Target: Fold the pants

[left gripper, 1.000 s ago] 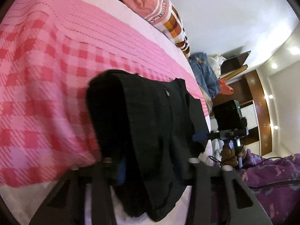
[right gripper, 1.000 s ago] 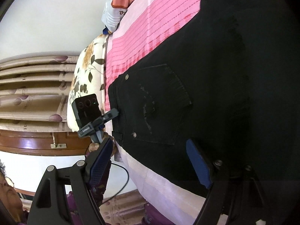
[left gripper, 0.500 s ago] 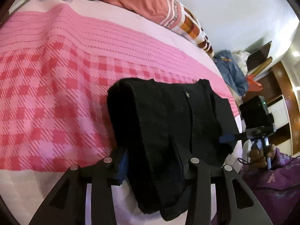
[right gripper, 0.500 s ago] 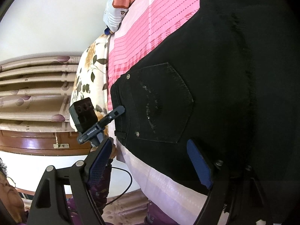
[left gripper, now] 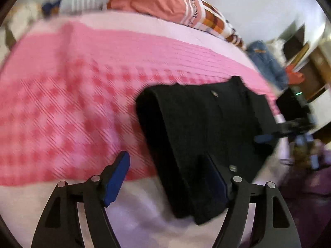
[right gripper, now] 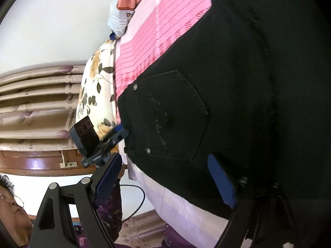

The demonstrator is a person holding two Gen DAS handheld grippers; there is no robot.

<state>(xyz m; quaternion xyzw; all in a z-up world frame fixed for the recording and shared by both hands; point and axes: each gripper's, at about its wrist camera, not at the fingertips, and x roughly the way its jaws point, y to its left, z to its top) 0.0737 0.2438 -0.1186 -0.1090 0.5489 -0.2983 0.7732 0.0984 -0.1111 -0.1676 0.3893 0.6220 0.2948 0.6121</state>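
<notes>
Now the fold looks done: the black pants (left gripper: 206,128) lie folded near the bed's (left gripper: 62,107) near edge. The left tongs (left gripper: 167,177) are opening off the cloth (one finger over it); the right tongs (right gripper: 165,177) stand released. Next, judge whether another fold is needed.

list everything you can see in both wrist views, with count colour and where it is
pants: 1, black, folded, near bed edge
bedcover: 1, pink check, under the pants
pillow: 1, orange and white, far side of bed
floral pillow: 1, cream, at bed end
jeans: 1, blue, heaped beyond the bed
curtain: 1, beige, behind floral pillow
left gripper: 1, black with blue pads, jaws opening, one pad over the pants, not clamping
right gripper: 1, black with blue pads, open, at the pants' waist edge
</notes>
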